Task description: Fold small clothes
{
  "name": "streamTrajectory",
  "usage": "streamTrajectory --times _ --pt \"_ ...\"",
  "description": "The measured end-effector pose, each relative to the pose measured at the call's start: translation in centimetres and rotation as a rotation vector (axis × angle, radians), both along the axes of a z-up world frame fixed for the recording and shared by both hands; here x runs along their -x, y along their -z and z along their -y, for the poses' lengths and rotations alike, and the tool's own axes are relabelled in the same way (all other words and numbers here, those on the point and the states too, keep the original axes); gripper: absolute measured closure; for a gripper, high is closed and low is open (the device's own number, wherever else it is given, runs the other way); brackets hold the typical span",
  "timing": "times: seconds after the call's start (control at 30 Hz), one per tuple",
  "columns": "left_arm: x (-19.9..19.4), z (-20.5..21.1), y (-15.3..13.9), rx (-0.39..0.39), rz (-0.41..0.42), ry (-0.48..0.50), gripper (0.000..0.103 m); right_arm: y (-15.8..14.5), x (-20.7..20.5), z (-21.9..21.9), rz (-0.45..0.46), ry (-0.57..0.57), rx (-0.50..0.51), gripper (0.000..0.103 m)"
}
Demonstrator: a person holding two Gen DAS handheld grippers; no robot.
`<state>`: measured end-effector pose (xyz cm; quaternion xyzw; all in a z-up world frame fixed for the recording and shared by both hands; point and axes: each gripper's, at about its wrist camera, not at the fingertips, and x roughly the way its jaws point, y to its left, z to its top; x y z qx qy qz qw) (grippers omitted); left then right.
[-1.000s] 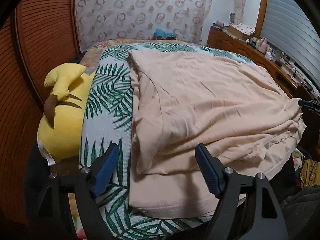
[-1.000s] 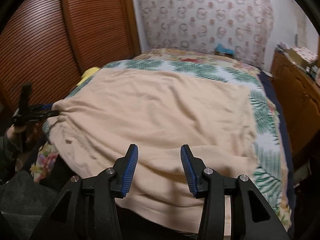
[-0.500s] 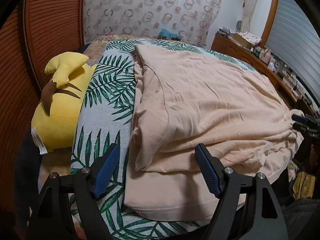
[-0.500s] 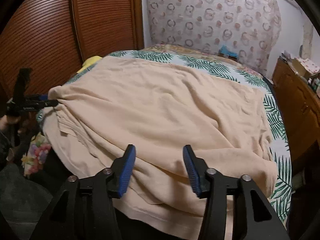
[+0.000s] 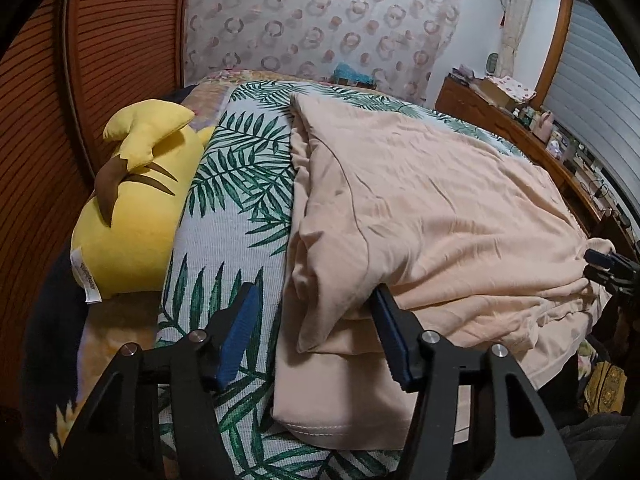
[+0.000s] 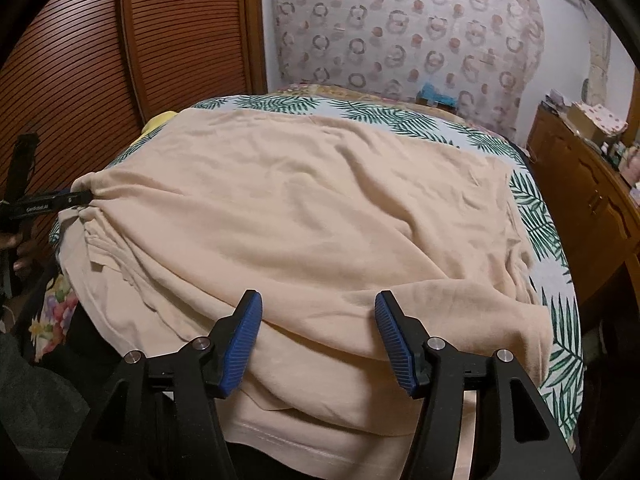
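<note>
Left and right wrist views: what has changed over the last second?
The left gripper and right gripper pushed into the near edge of the peach shirt, rucking its upper layer into folds. The left's jaws narrowed slightly and the right's widened. Both are open and grip nothing. The yellow plush and leaf-print bedcover stayed put.

shirt [image 5: 432,208] — soft matt cloth, creased | bedspread [image 5: 236,208] — woven cloth | plush toy [image 5: 132,216] fuzzy | left doors [image 6: 80,80] ribbed wood

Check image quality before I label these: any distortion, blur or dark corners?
Left wrist view: strong fisheye bending, black vignette corners, dim warm light, peach garment sharp. Right wrist view: same curvature and vignette, louvered door bowed, no glare, blue fingers in focus.
</note>
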<state>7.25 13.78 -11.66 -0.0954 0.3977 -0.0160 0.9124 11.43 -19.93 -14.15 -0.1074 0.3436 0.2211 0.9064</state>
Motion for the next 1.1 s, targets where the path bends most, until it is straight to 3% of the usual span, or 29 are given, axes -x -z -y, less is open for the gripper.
streamTrajectory --times 0.03,0.1,0.13,0.17,0.3,0.53,0.73,0.87,1.1 --pt "0.0 0.1 0.0 0.0 0.0 0.007 0.064 -0.1 0.0 0.1 0.0 0.003 0.001 0.042" --pt "0.0 0.4 0.0 -0.018 -0.006 0.02 0.076 -0.1 0.1 0.3 0.001 0.014 0.005 0.042" --pt "-0.1 0.7 -0.1 -0.04 -0.008 0.022 0.093 -0.1 0.1 0.5 0.0 0.019 0.007 0.041" --pt "-0.1 1.0 -0.2 -0.047 -0.01 0.036 0.095 0.0 0.0 0.7 -0.003 0.027 0.014 0.041" --pt "0.1 1.8 -1.4 -0.068 0.019 0.069 0.096 1.2 -0.8 1.2 -0.057 0.067 0.046 0.038" --pt "0.4 3.1 -4.3 -0.023 0.096 0.108 0.097 1.6 0.3 1.6 -0.002 0.066 0.024 0.027" --pt "-0.7 5.2 -7.1 0.002 0.155 0.172 0.097 1.6 0.7 1.8 0.007 0.056 0.023 0.026" --pt "-2.1 7.5 -8.8 0.009 0.188 0.227 0.097 1.7 0.8 2.3 0.009 0.049 -0.001 0.026" --pt "-4.6 13.2 -11.7 0.005 0.234 0.362 0.097 -0.5 2.6 5.2 0.074 0.074 -0.045 0.012"
